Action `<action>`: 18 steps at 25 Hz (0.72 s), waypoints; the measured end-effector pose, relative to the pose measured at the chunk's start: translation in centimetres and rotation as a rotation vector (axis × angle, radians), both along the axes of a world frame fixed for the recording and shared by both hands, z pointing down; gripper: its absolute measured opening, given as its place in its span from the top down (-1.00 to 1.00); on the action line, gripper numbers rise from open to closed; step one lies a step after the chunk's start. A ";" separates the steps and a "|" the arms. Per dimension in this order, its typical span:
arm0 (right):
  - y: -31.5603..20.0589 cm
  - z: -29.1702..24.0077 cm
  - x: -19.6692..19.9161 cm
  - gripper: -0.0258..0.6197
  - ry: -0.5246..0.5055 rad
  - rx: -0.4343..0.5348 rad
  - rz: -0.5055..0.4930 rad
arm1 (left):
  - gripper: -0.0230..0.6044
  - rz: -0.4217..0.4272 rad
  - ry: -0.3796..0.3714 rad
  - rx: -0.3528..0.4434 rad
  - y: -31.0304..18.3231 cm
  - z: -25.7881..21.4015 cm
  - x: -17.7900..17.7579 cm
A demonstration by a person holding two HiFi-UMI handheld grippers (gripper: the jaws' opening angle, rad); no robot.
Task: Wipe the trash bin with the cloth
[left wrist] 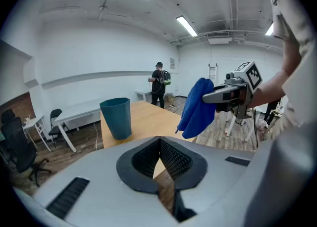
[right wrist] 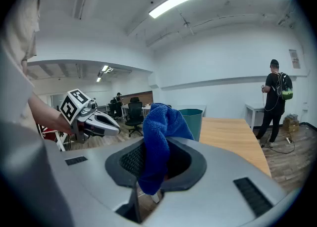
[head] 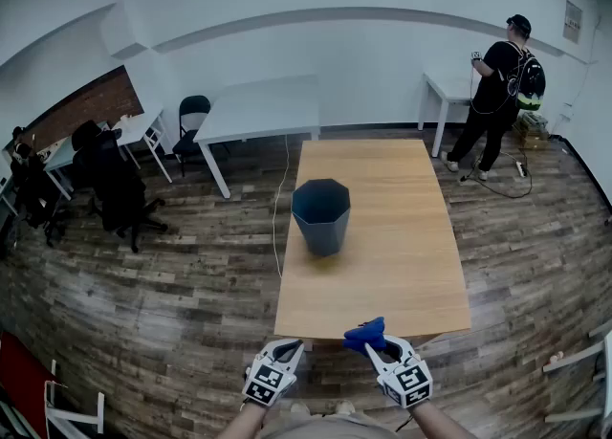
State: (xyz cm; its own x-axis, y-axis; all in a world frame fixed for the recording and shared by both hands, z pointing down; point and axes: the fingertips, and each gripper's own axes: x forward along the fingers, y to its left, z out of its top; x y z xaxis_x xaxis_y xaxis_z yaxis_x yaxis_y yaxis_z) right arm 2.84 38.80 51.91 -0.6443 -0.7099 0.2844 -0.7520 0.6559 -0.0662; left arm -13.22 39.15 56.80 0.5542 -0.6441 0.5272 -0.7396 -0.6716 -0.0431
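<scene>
**Left gripper** (head: 290,345): the jaws are closed against each other with nothing between them. It is held low in front of the operator, just short of the near edge of the wooden table (head: 411,274). It tilts somewhat downward and points toward the table.

**Right gripper** (head: 376,344): the jaws are clamped on a blue cloth (head: 364,334). The cloth is bunched. Most of it rises above the jaw tips and drapes over them, and a short tail hangs below the pads. This gripper sits beside the left one at about the same height, at the table's near edge. The two grippers are near each other but apart.

**Trash bin** (head: 321,215): dark teal and many-sided, tapering toward the base. It stands upright with its mouth facing up. It is on the left half of the table, roughly midway along its length and well apart from both grippers. Neither gripper touches it, nor does the cloth.

**Surroundings:** a person (head: 499,93) in dark clothing with a backpack stands at the far right of the room, back turned, beside a small white desk (head: 448,88). A longer white table (head: 258,107) and black office chairs (head: 115,188) stand to the left on a wood-plank floor (head: 191,313).
</scene>
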 end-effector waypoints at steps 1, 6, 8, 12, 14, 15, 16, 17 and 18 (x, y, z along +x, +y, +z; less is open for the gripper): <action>-0.1 0.0 0.0 0.67 -0.012 -0.012 -0.003 | 0.88 0.001 0.001 0.000 -0.1 -0.1 0.0; -0.5 0.3 0.0 0.67 -0.034 -0.048 0.005 | 0.88 0.003 0.002 -0.001 -0.4 -0.1 0.1; -0.6 0.4 0.1 0.67 -0.035 -0.049 0.008 | 0.88 0.004 0.003 0.001 -0.5 0.0 0.2; -0.9 0.6 0.2 0.67 -0.025 -0.047 0.005 | 0.88 0.008 0.009 0.001 -1.0 0.2 0.5; -1.2 0.6 0.2 0.67 -0.017 -0.047 0.009 | 0.88 0.010 0.009 0.002 -1.3 0.1 0.6; -1.5 0.7 0.2 0.67 -0.014 -0.046 0.012 | 0.88 0.010 0.010 0.003 -1.5 0.0 0.8; -1.7 0.7 0.3 0.67 -0.012 -0.044 0.014 | 0.88 0.011 0.011 0.004 -1.6 0.0 0.9; -1.9 0.8 0.3 0.67 -0.010 -0.043 0.016 | 0.88 0.011 0.012 0.005 -1.8 0.0 1.1; -2.1 0.9 0.3 0.67 -0.009 -0.043 0.017 | 0.88 0.011 0.013 0.008 -1.9 -0.1 1.2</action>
